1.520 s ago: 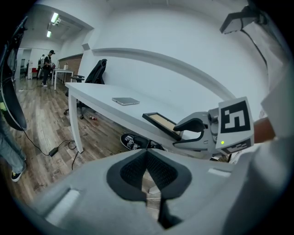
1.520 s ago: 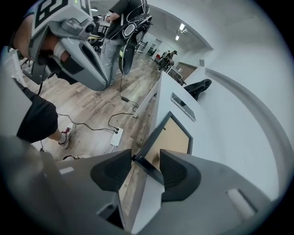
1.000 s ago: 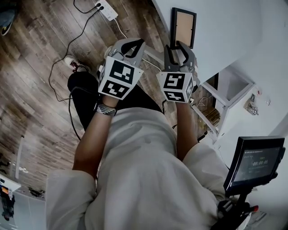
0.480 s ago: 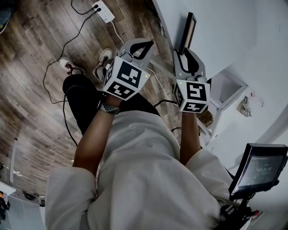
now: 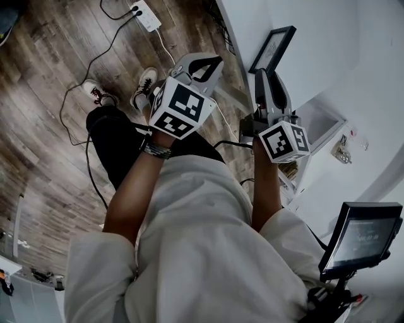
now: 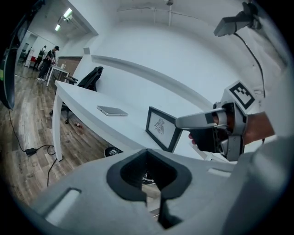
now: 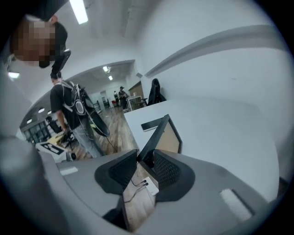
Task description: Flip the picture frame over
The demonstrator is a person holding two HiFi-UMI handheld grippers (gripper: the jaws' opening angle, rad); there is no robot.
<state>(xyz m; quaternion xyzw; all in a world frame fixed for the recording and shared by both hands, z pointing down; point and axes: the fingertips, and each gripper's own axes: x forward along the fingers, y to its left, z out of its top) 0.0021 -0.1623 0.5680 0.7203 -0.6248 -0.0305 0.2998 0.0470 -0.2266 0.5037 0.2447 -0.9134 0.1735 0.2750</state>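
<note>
The black picture frame (image 5: 273, 49) hangs tilted above the white table (image 5: 328, 38), its printed front turned toward the head view. My right gripper (image 5: 262, 74) is shut on the frame's lower edge; the right gripper view shows that edge (image 7: 165, 133) wedged between the ribbed pads (image 7: 167, 170) and the brown back facing right. The left gripper view shows the frame's front (image 6: 161, 127) with the right gripper (image 6: 183, 122) clamped on its side. My left gripper (image 5: 205, 63) hovers left of the frame over the floor, shut and empty.
A flat tablet (image 6: 112, 110) lies further along the table. A power strip (image 5: 146, 14) and cables sit on the wood floor. A monitor (image 5: 360, 236) stands at the lower right. An office chair (image 6: 90, 78) and people (image 6: 49, 57) are behind the table.
The right gripper rose and rolled with the frame: its brown back faced the head view, then the frame stood edge-on, now the front shows. The left gripper barely shifted.
</note>
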